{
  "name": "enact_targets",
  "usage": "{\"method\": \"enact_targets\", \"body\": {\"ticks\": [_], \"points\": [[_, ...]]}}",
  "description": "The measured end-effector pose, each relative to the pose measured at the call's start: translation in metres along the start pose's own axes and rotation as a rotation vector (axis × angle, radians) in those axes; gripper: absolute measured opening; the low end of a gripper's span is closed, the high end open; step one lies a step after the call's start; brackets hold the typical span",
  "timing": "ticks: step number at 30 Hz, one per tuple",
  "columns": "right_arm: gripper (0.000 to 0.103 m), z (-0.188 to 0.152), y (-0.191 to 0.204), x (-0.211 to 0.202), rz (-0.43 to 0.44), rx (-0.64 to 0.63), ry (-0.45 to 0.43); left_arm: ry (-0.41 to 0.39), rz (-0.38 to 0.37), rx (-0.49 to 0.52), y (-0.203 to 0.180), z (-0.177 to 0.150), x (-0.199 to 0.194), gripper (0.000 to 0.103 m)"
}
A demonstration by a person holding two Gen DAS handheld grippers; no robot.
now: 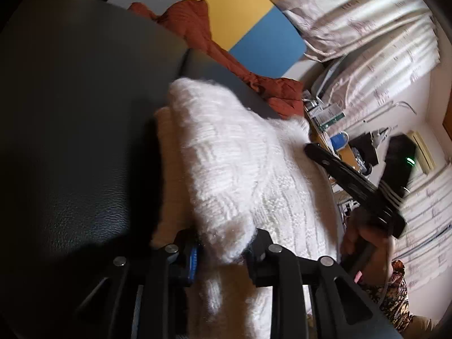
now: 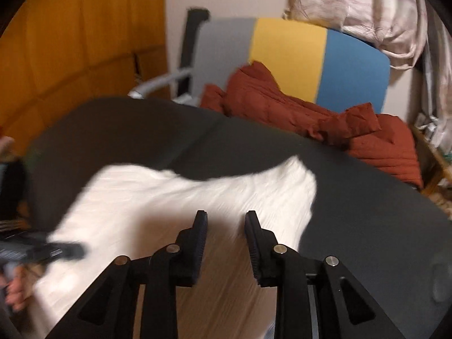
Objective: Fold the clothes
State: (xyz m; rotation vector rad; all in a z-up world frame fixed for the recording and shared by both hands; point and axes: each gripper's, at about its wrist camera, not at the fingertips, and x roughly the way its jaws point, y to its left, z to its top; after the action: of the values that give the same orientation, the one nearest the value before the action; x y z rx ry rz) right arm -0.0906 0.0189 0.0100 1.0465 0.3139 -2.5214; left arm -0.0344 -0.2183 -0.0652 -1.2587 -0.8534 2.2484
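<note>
The white sweater [image 1: 243,175] lay partly folded on the black table [image 1: 79,118]; left gripper [image 1: 223,251] pinched its doubled edge, right gripper [image 2: 226,237] gaped empty above it — rust garment [image 2: 325,124] apparently still unfolded

Dark leather-like bench [image 2: 367,197]. Behind it, gray, yellow and blue panel [image 2: 288,56]. Pale patterned curtains [image 1: 367,14] at right.

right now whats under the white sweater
The white sweater lies on a dark leather-like surface, which shows all around it. Whatever is directly beneath the sweater is covered, so I cannot tell whether anything else lies there.
</note>
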Motion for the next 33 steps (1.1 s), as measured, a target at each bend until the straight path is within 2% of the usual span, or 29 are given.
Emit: {"method": "enact_targets", "body": {"ticks": [1, 3, 6, 10, 13, 16, 19, 21, 22, 26, 29, 32, 33], "points": [[0.035, 0.0, -0.003, 0.018, -0.038, 0.021, 0.051, -0.001, -0.005, -0.015, 0.003, 0.001, 0.001, 0.029], [0.036, -0.008, -0.012, 0.043, -0.05, 0.098, 0.101, -0.006, -0.023, -0.036, 0.011, 0.001, 0.002, 0.03], [0.037, -0.021, -0.03, 0.046, -0.012, 0.223, 0.045, -0.018, -0.037, -0.047, 0.014, 0.001, 0.005, 0.031], [0.039, -0.029, -0.034, 0.039, 0.006, 0.227, -0.018, -0.025, -0.057, -0.085, 0.017, -0.002, 0.001, 0.031], [0.041, -0.023, -0.038, 0.031, 0.062, 0.231, -0.028, -0.028, -0.057, -0.116, 0.02, -0.005, -0.015, 0.031], [0.04, -0.029, -0.042, -0.011, 0.111, 0.296, -0.126, -0.122, -0.015, -0.083, 0.014, -0.008, -0.047, 0.031], [0.034, -0.049, -0.03, -0.048, 0.127, 0.271, -0.159, -0.236, 0.049, -0.016, -0.001, -0.012, -0.078, 0.028], [0.03, -0.067, -0.013, -0.065, 0.108, 0.21, -0.162, -0.289, 0.077, 0.04, -0.014, -0.015, -0.09, 0.028], [0.029, -0.076, -0.004, -0.072, 0.095, 0.181, -0.164, -0.291, 0.075, 0.064, -0.021, -0.016, -0.09, 0.028], [0.029, -0.093, 0.026, -0.069, 0.087, 0.103, -0.132, -0.174, 0.076, 0.217, -0.056, -0.026, -0.056, 0.028], [0.032, -0.095, 0.049, -0.059, 0.033, 0.014, -0.12, -0.1, 0.16, 0.363, -0.088, -0.027, -0.015, 0.028], [0.037, -0.098, 0.068, -0.048, -0.009, -0.081, -0.089, -0.073, 0.313, 0.421, -0.084, -0.024, 0.011, 0.025], [0.038, -0.101, 0.071, -0.045, 0.0, -0.084, -0.069, -0.076, 0.303, 0.399, -0.073, -0.023, 0.009, 0.025]]}}
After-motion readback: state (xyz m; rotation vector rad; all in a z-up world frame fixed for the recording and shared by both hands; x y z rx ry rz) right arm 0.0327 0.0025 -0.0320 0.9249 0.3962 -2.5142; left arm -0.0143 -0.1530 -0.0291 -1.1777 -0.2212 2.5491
